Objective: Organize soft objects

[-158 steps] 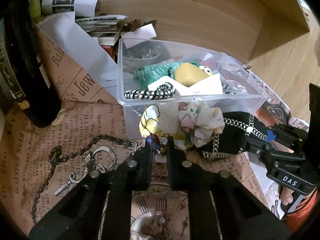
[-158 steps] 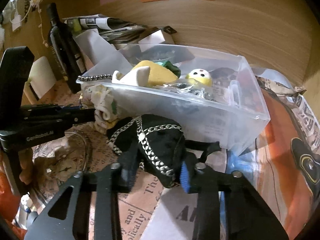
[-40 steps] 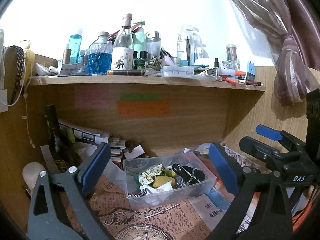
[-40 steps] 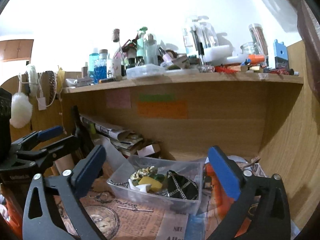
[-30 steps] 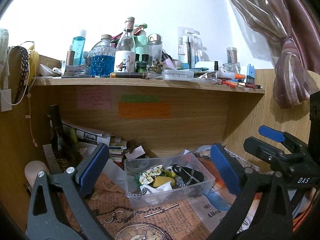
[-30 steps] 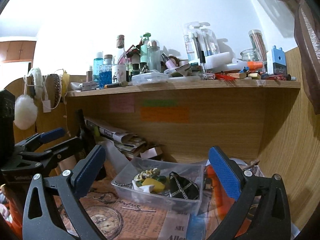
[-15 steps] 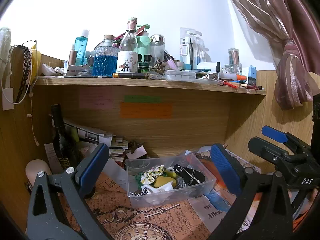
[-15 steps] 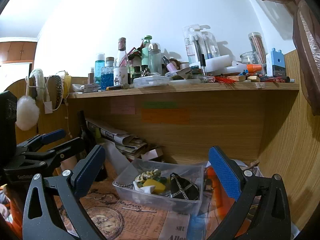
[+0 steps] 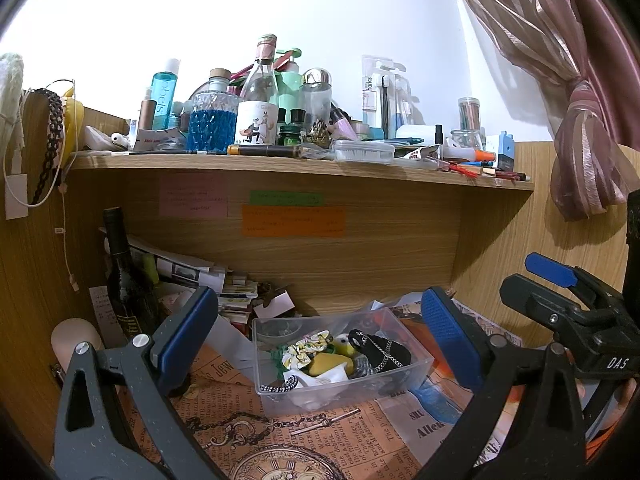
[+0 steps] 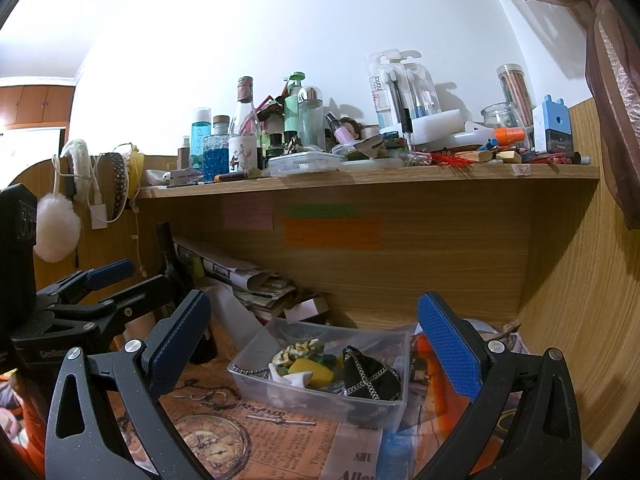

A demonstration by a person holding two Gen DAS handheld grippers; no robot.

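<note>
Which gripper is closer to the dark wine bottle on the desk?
Left. The left gripper is open just right of the bottle; the right gripper, also open, sits farther right, by the box.

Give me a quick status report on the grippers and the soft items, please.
Left gripper open, empty. Right gripper open, empty. Black pouch and scrunchie in clear bin. Nothing blocking.

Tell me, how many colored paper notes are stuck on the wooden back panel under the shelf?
3. A pink note sits on the left, a narrow green note to its right, and a wide orange note directly below the green one. None seems hidden.
</note>
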